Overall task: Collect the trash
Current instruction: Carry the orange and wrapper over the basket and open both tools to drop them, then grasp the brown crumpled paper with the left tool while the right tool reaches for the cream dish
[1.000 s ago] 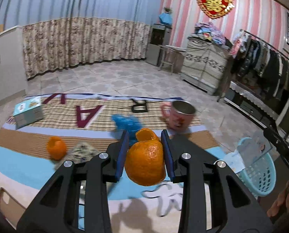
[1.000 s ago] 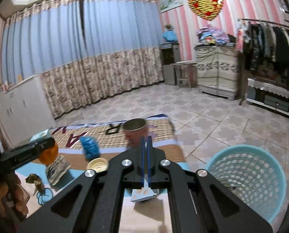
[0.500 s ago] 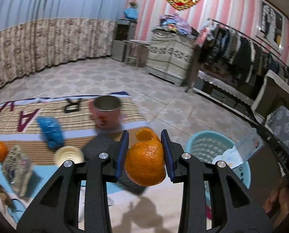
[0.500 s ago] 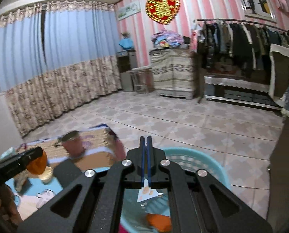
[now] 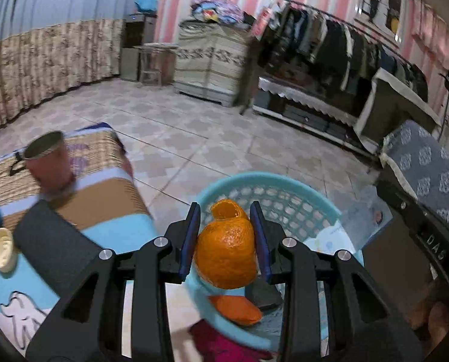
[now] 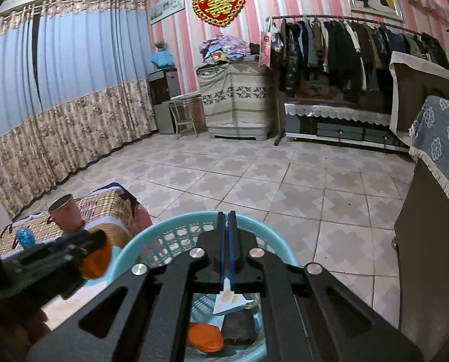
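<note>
Orange peel point(image 5: 226, 249) sits clamped between the left gripper point(image 5: 225, 235) fingers above the teal basket point(image 5: 272, 181); the right gripper point(image 6: 227, 252) pinches a paper scrap point(image 6: 229, 300) over it. Farther left, a pink cup point(image 5: 48, 164) stands on the striped mat point(image 5: 104, 199).

Both cameras look forward along their own fingers and tilt downward, close above the blue basket point(image 5: 272, 187) point(image 6: 128, 256) on the tiled floor. The left view sits just left of the basket beside the tabletop point(image 5: 104, 205); the right view hangs over it. Both share the basket, the cup point(image 5: 48, 163) point(image 6: 65, 212) and the clothes rack point(image 5: 345, 48) point(image 6: 345, 39)
</note>
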A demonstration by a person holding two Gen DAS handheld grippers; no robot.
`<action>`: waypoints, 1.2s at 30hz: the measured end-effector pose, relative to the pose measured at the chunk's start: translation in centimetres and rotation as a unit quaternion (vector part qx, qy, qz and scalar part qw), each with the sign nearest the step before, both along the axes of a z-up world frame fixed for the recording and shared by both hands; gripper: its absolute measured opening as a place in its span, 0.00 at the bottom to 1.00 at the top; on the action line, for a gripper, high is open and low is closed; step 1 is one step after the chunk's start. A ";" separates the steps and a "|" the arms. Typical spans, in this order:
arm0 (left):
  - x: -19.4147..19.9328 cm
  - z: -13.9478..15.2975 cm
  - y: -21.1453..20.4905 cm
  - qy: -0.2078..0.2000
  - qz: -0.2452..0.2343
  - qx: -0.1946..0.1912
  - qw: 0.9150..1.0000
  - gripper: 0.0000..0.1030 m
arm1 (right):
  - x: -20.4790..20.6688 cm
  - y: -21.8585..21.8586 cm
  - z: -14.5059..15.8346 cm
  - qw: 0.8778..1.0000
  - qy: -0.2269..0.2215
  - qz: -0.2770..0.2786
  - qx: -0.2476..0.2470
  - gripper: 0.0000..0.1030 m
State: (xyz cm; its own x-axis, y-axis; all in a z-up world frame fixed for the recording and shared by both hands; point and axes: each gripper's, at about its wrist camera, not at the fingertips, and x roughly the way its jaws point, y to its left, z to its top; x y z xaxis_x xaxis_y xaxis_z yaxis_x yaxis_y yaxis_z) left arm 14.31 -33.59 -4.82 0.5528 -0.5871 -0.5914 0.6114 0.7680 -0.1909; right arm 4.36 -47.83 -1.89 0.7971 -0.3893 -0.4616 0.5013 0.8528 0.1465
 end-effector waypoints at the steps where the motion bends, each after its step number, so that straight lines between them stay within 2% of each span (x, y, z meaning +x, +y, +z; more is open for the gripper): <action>1: -0.1 -0.4 -0.6 0.000 -0.007 0.007 1.000 0.32 | 0.0 -0.3 -0.2 1.000 0.001 -0.002 0.003 0.02; 8: -0.2 -1.2 -1.5 0.005 -0.020 0.018 1.000 0.35 | -0.4 -0.7 -0.9 1.000 0.000 -0.004 0.013 0.02; 12: 0.0 -0.6 -1.1 -0.003 -0.001 0.018 1.000 0.60 | -0.3 0.0 -1.2 1.000 0.001 0.000 0.012 0.02; 13: 0.0 -0.5 -1.0 -0.006 0.002 0.018 1.000 0.63 | -0.2 0.2 -1.2 1.000 0.001 0.002 0.011 0.02; 16: 0.1 -0.1 -0.1 -0.019 0.018 0.028 0.999 0.67 | 0.1 0.7 -1.2 1.000 0.003 0.005 0.009 0.02; 19: 0.3 0.6 1.3 -0.033 0.048 0.029 0.998 0.80 | 0.5 1.2 -1.3 1.000 0.007 0.012 0.006 0.02; 22: 1.0 1.3 3.1 -0.027 0.068 0.014 0.997 0.84 | 1.3 1.8 -1.6 1.000 0.016 0.019 0.003 0.02; 27: 1.3 1.9 5.0 -0.035 0.092 0.017 0.995 0.89 | 2.7 2.3 -2.3 0.999 0.036 0.018 0.000 0.03; 28: 1.3 2.0 5.2 -0.038 0.095 0.020 0.995 0.90 | 3.0 2.3 -2.6 0.999 0.041 0.013 -0.001 0.06; 30: 1.2 2.4 6.0 -0.050 0.106 0.030 0.993 0.92 | 3.4 2.2 -2.9 0.999 0.049 0.009 -0.002 0.35; 31: 1.2 2.5 6.4 -0.052 0.109 0.031 0.992 0.93 | 3.4 2.2 -3.1 0.999 0.047 0.005 -0.004 0.63; 32: 1.2 2.7 6.9 -0.053 0.114 0.029 0.992 0.93 | 3.3 2.3 -3.2 0.999 0.046 0.002 -0.006 0.67; 36: 1.4 3.3 9.2 -0.047 0.132 0.016 0.990 0.94 | 3.7 2.0 -3.7 0.998 0.059 -0.002 0.006 0.69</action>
State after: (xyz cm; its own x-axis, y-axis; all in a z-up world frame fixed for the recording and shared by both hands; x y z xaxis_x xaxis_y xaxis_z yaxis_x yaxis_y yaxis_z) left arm 15.75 -24.44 -1.52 0.7382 -0.3960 -0.5461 0.4020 0.9084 -0.1153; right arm 8.01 -45.82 -5.60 0.7350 -0.3870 -0.5568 0.5194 0.8492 0.0954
